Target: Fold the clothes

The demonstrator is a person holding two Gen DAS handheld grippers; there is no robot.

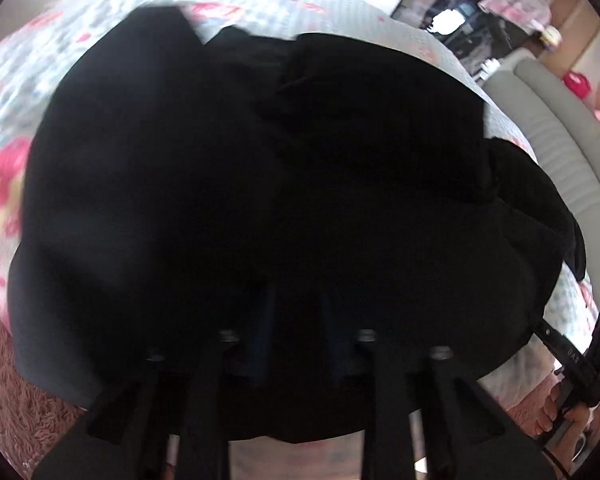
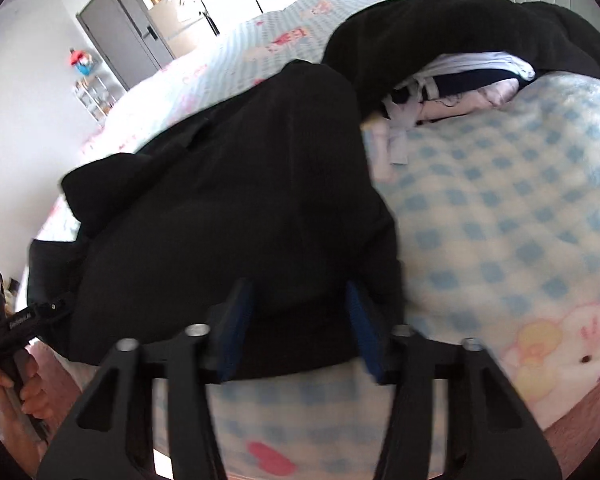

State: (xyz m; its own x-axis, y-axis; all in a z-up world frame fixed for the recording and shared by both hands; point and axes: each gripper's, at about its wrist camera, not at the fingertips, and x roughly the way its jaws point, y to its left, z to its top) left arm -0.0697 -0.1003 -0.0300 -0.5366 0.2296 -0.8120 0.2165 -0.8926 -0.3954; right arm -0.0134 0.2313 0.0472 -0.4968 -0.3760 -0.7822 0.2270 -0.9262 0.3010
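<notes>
Black garment (image 2: 228, 208) lengthwise up the bed (image 2: 500, 208), right tool (image 2: 300, 320) agape — left tool (image 1: 296, 320) closed

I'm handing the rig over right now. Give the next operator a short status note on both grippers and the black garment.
Left gripper: over the near edge of the black garment; too dark to see its pads, treat it as shut.
Right gripper: jaws apart, straddling a bump of the garment's hem, not clamped.
Garment lies spread and rumpled on the checked blanket; another clothes heap sits behind.
Done: no neat fold visible.
Left: grip the hem with both, fold, flatten.
</notes>
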